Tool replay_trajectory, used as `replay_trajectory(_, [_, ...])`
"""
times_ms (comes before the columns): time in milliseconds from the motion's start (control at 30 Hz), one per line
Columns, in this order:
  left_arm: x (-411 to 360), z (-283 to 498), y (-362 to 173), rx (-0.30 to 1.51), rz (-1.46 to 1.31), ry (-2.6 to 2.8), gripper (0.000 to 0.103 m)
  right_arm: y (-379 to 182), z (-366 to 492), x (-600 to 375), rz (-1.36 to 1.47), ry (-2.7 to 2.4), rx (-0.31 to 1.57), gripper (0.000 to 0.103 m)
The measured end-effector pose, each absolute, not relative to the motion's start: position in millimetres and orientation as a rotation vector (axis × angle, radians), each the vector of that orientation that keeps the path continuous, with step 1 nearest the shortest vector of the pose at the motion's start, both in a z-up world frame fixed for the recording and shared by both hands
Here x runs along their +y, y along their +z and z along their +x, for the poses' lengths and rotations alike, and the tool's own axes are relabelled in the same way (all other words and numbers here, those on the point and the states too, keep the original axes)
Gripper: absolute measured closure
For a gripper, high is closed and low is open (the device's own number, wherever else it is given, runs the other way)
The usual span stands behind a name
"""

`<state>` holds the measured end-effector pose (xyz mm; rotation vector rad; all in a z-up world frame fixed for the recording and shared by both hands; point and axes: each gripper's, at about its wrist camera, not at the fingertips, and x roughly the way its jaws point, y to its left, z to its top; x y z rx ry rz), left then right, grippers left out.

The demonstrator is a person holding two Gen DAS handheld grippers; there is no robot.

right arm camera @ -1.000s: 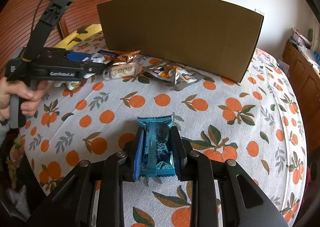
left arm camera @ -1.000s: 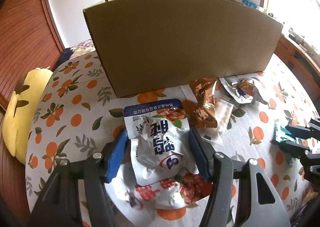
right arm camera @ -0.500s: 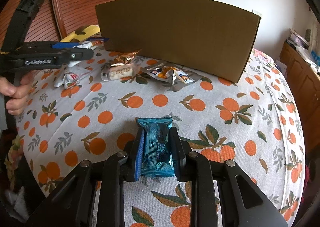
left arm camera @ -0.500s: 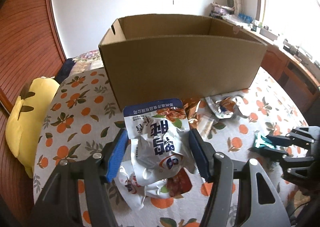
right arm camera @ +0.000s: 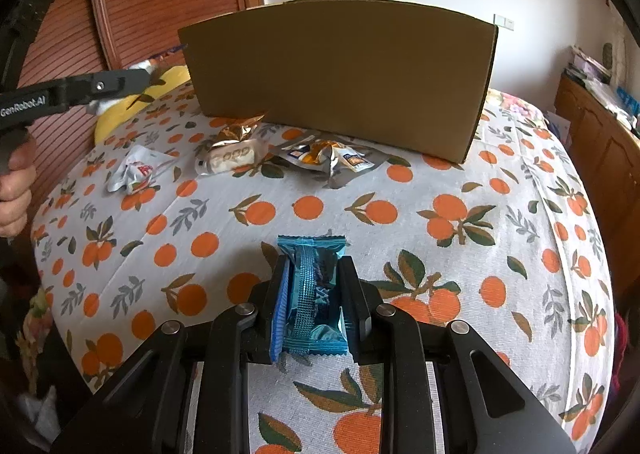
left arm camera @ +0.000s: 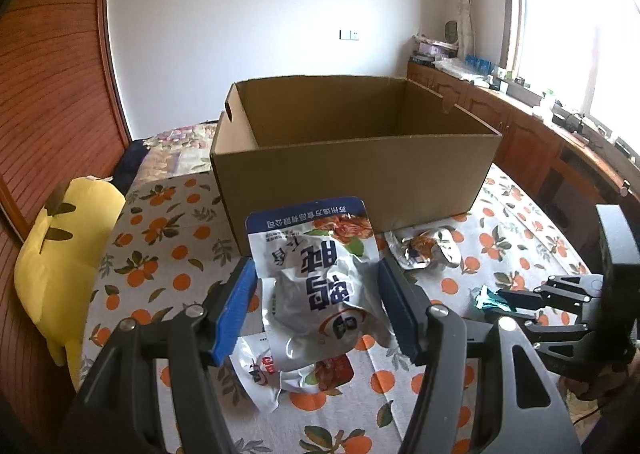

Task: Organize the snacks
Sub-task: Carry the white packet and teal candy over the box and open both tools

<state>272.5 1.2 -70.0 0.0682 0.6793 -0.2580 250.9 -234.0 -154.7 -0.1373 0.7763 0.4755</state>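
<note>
The left gripper (left arm camera: 318,308) holds a white and blue snack pouch (left arm camera: 320,278) between its blue-padded fingers (left arm camera: 236,314), clear of the tabletop (left arm camera: 160,254) and facing the open cardboard box (left arm camera: 352,158) at twelve o'clock. The pouch is puffy, so the fingers stand fairly wide around it, pressing its sides. It hangs at about the height of the box rim, which I judge suits a drop over the near wall. Under it, at six o'clock, another white pouch with red print (left arm camera: 296,370) lies on the orange-patterned cloth.

The right gripper (right arm camera: 314,306) sits low near the front of the tabletop, its fingers closed narrow on a teal wrapped bar (right arm camera: 314,286). The bar runs lengthwise along the fingers, its far end sticking out towards the box. Whether it rests on the cloth or is just off it I cannot tell.

Between that bar and the box, near its base, lie a gold-topped packet (right arm camera: 234,152) at about eleven o'clock and a crumpled silver wrapper (right arm camera: 332,158) at twelve. These are still to be gathered, so the sorting looks barely begun.

From the right wrist camera only the box's outer wall shows. From the left, the inside walls show but the floor is hidden by the near wall, so what already lies in it is unknown. A yellow plush toy (left arm camera: 60,254) sits off the edge at nine o'clock, and a hand (right arm camera: 14,190) on the left handle is cut off by the frame.
</note>
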Motion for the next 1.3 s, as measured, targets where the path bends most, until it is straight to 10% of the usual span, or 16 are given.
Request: replay_trajectory(1300, [-5.5, 326.4, -20.5, 0.555, 0.068, -0.291, 0.041, -40.7, 302.3, -230.9, -0.165, 0.471, 0.601, 0.081])
